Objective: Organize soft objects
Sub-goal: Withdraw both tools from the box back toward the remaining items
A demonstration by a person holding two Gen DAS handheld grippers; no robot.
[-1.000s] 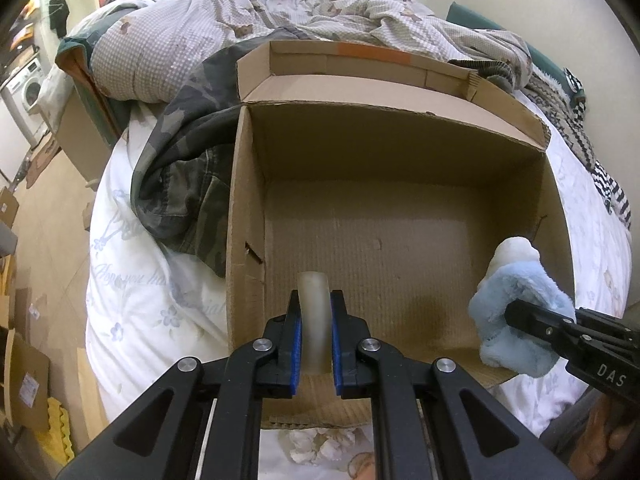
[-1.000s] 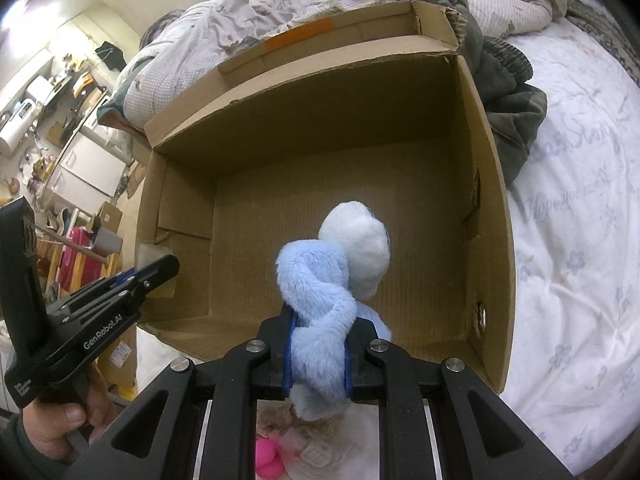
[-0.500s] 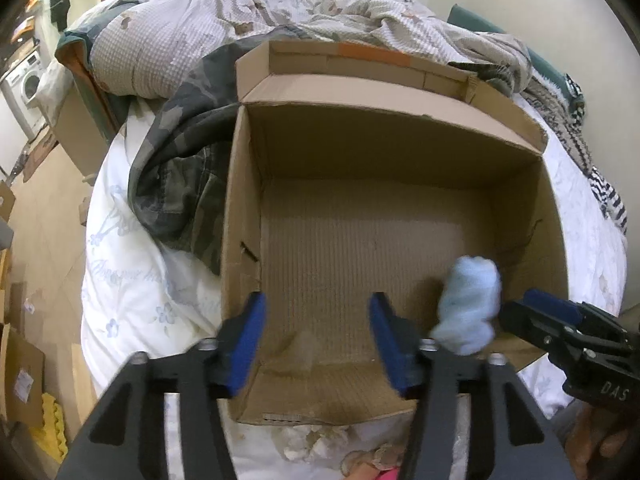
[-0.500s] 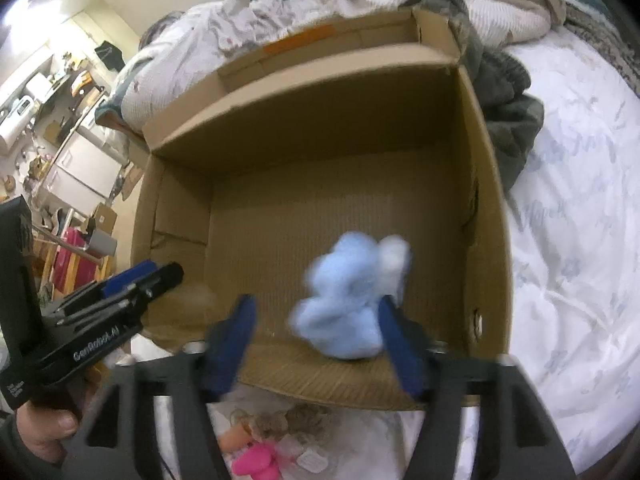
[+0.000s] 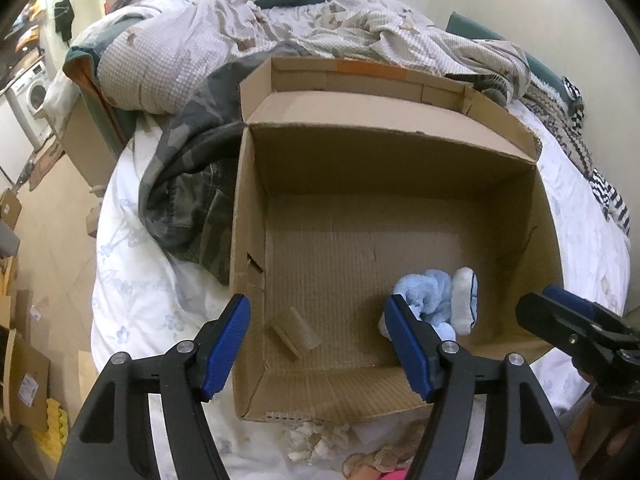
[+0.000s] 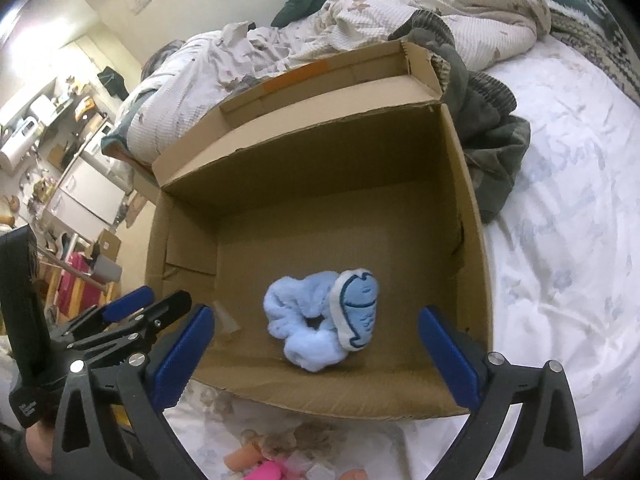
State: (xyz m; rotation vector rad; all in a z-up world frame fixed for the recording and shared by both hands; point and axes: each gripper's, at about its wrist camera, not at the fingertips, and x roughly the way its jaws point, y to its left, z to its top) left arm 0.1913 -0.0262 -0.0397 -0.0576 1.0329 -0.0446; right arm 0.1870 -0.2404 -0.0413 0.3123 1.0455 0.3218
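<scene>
An open cardboard box (image 5: 400, 152) (image 6: 472, 208) stands on the bed. A fluffy light blue scrunchie with a white-edged fish patch (image 6: 324, 320) lies on the box floor near the front; it also shows in the left wrist view (image 5: 436, 300). A small translucent roll (image 5: 296, 332) lies on the box floor at the front left, faint in the right wrist view (image 6: 226, 322). My left gripper (image 5: 320, 340) is open and empty above the box's front edge. My right gripper (image 6: 316, 352) is open and empty above the scrunchie.
A camouflage garment (image 5: 188, 184) lies left of the box. A rumpled quilt (image 5: 320, 32) lies behind it. White sheet (image 6: 560, 240) surrounds the box. Small soft items, one pink (image 6: 264, 470), lie in front of the box. Room floor and furniture (image 5: 36, 80) are at left.
Both grippers opened. The left one dropped the translucent roll and the right one dropped the blue scrunchie; both now lie on the box floor. Both grippers pulled back slightly.
</scene>
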